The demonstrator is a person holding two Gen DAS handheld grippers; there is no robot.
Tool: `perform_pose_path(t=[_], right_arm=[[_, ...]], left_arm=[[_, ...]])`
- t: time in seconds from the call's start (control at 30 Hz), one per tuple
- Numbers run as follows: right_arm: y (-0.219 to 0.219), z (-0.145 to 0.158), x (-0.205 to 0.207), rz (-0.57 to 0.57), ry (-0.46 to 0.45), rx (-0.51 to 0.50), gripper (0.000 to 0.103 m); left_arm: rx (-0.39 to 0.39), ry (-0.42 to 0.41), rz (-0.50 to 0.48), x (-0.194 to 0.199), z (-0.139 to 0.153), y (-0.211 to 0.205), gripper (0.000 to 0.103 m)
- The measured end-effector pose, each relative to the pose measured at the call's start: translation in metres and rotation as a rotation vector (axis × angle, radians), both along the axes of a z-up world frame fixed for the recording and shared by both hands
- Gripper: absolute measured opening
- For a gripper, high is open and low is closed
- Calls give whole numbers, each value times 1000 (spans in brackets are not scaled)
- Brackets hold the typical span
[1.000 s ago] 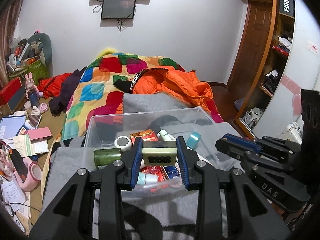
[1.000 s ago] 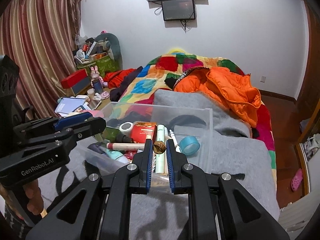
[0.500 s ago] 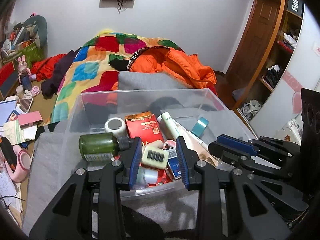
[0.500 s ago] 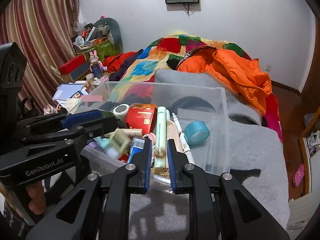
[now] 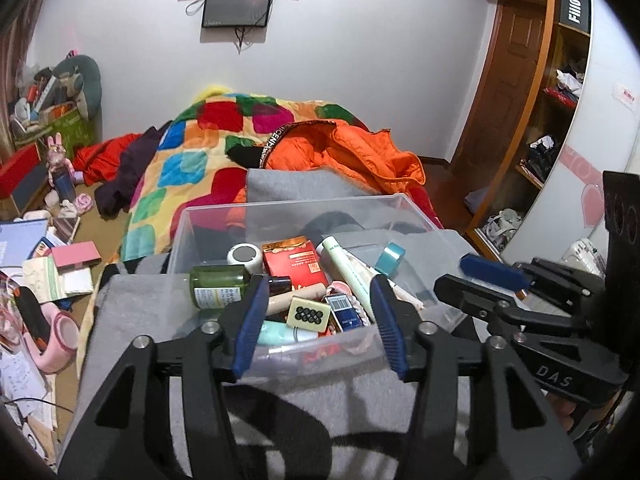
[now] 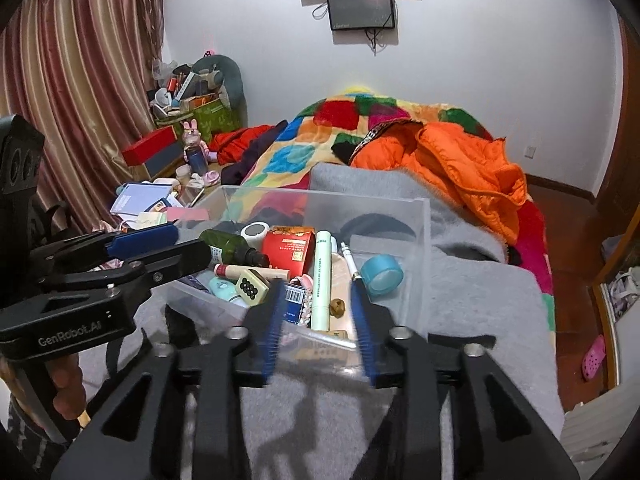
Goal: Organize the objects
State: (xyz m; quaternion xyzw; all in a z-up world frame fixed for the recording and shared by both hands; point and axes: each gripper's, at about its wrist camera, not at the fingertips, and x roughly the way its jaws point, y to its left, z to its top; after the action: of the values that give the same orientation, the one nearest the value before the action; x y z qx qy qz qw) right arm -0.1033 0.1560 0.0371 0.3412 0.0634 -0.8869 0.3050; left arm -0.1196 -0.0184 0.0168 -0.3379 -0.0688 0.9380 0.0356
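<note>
Left wrist: tile [image 5: 309,312] between parted tongs [image 5: 320,322]

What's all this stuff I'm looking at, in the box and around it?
Clear plastic bin: one, see-through, on the grey blanket.
Grey blanket: one, under the bin.
Mahjong tile: one, cream with black dots, in the bin.
Green bottle: one, dark green, bin's left side.
Red box: one, middle of the bin.
Tape roll: one, light blue, bin's right side.
White tube: one, lying lengthwise in the bin.
Brown nut: one, beside the tube.
Orange jacket: one, on the bed.
Left gripper: open, empty.
Right gripper: open, empty.
</note>
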Motion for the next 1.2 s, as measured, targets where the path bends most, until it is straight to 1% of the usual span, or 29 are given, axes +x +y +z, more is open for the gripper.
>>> perform_pose_path(t=[0.1,0.2,0.23,0.27,0.3,0.47,0.6,0.8,1.2], right_arm=[[5,5,11,-8,31,4,51],[10,9,20,-12,47,5,57],[11,10,23,-12,49,5,59],[13,10,25,-13,50,5,63],[15,10,28,-14,52,5,66],[20,6,41,-18,54,24,73],[26,2,49,-31,50,11,77],[31,0,56,-47,49,15,77],[30,-3,64,-33,45,13,77]], left_arm=[[-22,10,1,10,3,1,64],[-43,23,5,22,5,2,74],[-51,28,5,26,5,2,81],[-62,32,8,29,5,3,87],[-68,34,10,31,5,3,88],[-75,32,4,45,-1,4,95],[-72,26,13,54,-7,6,95],[-52,13,18,61,-16,8,95],[-50,19,25,64,-14,8,95]])
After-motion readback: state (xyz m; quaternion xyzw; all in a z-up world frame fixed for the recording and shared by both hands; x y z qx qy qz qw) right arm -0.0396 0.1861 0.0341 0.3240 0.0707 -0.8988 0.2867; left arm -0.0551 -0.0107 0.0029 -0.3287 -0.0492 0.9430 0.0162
